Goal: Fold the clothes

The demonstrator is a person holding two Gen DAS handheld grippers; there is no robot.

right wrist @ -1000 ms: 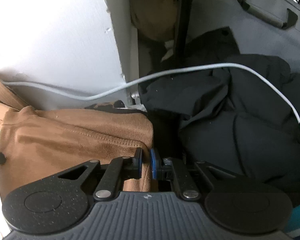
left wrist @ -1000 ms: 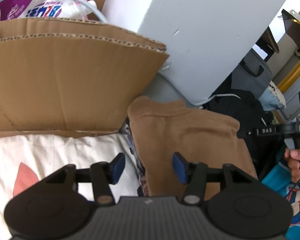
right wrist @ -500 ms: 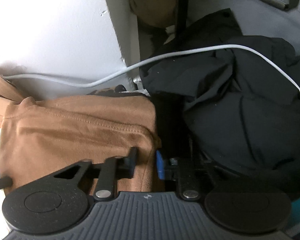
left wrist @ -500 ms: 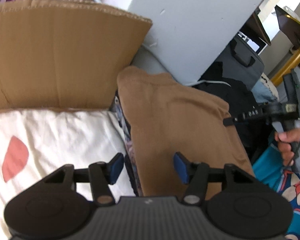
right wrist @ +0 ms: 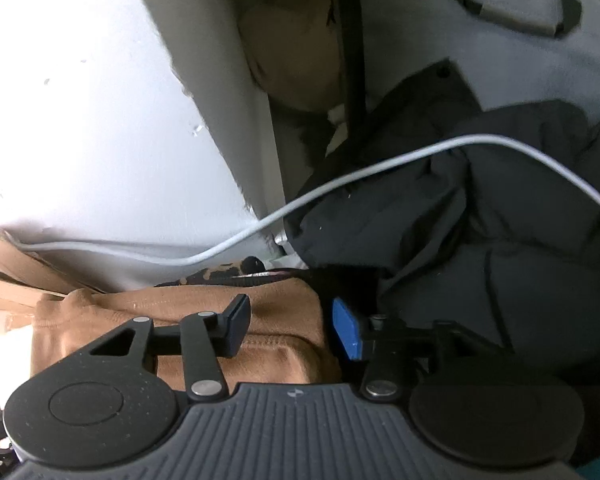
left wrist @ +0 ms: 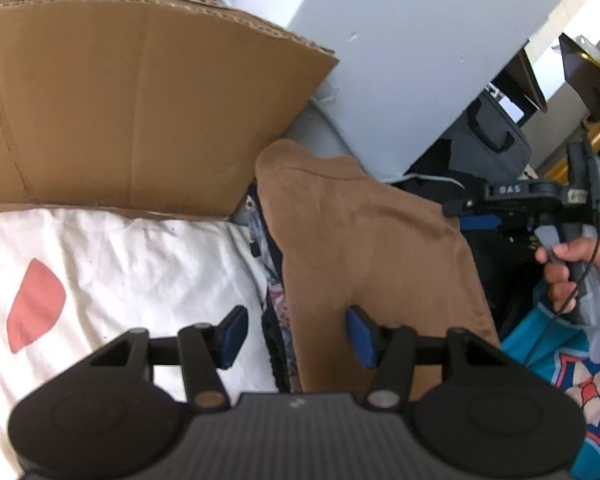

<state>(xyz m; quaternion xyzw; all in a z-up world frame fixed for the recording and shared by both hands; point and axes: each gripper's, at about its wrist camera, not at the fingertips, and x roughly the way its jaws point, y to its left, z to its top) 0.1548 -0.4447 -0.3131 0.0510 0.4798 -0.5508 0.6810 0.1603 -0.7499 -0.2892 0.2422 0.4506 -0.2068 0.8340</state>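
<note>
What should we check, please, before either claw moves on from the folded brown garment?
1. Right claw released: ok, its jaws have just been opening and the pads press nothing.
2. Left claw free: ok, open, nothing pinched.
3. Brown garment lying folded: ok, a compact stack.
4. White cable clear of the right claw: ok, it runs beyond it.
5. Fold edges underneath aligned: cannot tell, hidden.

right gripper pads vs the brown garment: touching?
Apart. The right wrist view shows the right gripper with jaws just opened and both pads clear of the brown garment, whose folded edge lies between and below them.
</note>
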